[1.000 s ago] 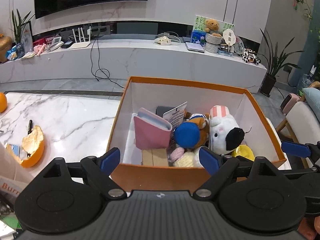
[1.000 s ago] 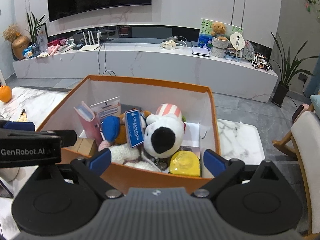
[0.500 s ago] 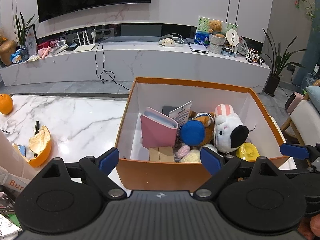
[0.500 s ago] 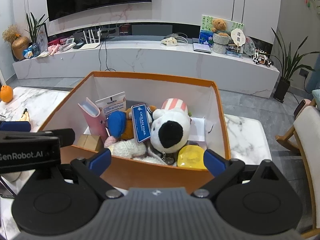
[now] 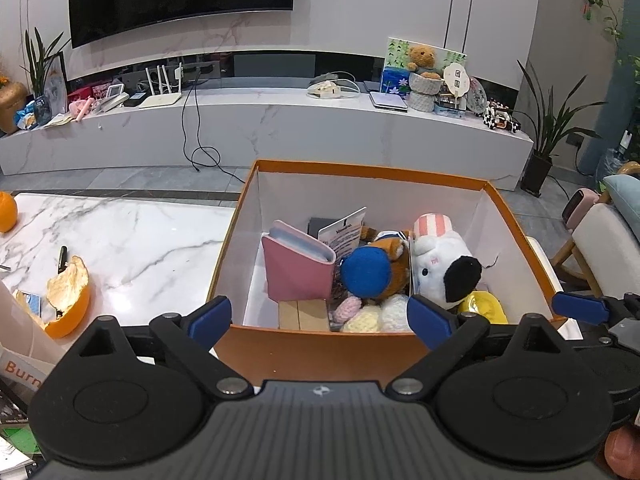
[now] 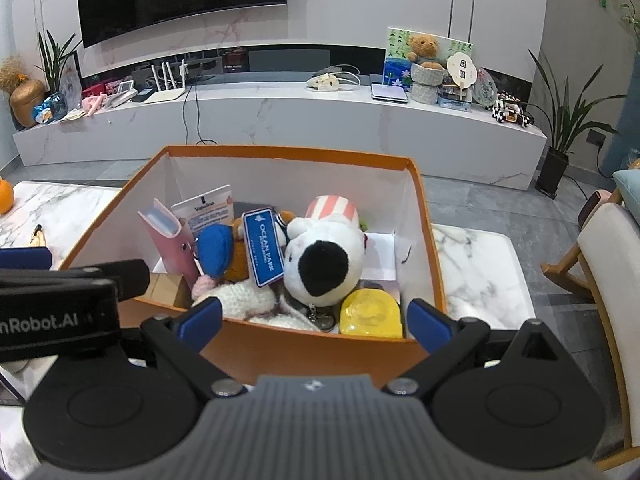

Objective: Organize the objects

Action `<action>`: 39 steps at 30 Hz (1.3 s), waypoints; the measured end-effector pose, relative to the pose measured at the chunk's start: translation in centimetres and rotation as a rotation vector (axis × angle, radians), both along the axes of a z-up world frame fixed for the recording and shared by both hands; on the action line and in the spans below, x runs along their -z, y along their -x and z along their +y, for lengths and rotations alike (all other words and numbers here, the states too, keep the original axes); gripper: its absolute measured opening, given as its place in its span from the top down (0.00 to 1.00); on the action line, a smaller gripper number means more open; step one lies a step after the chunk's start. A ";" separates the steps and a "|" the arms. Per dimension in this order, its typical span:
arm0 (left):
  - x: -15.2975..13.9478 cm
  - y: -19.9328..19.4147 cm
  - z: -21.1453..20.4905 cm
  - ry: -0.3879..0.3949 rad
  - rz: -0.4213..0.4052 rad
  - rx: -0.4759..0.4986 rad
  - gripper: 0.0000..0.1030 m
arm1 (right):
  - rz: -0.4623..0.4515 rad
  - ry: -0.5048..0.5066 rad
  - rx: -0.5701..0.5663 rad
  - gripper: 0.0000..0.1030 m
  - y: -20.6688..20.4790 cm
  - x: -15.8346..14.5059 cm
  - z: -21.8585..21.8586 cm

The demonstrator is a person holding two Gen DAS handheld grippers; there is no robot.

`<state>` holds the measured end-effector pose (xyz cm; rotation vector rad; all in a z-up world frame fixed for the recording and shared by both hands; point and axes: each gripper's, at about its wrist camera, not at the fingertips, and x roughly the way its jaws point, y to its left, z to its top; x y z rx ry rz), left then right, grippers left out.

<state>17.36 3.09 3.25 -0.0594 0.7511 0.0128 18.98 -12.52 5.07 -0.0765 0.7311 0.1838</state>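
An orange box (image 5: 312, 348) with white inner walls stands on the marble table; it also shows in the right wrist view (image 6: 304, 352). It holds a pink notebook (image 5: 298, 268), a blue-capped plush (image 5: 366, 274), a white plush with a black nose (image 6: 320, 264), a blue tag (image 6: 263, 246), a yellow object (image 6: 370, 316) and knitted pieces. My left gripper (image 5: 319, 316) is open and empty, just short of the box's near wall. My right gripper (image 6: 315, 322) is open and empty at the same wall, further right.
Orange peel (image 5: 66, 300) and a pen (image 5: 62, 258) lie on the table's (image 5: 132, 236) left part, a whole orange (image 5: 6, 212) at its far left edge. A chair (image 6: 604, 264) stands to the right. A long TV console (image 5: 260, 128) lies beyond.
Both grippers have drawn back and up a little from the box, so it looks smaller and lower in view. Both stay open and empty.
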 end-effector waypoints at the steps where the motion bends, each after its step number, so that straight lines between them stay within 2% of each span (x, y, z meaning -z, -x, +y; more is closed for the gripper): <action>1: 0.0 0.0 0.0 0.002 -0.002 0.000 0.00 | 0.000 -0.001 0.002 0.04 0.0 0.0 0.0; 39: -0.5 0.3 -0.4 -0.020 -0.037 0.026 0.00 | 0.000 0.002 0.000 0.04 0.1 0.1 0.2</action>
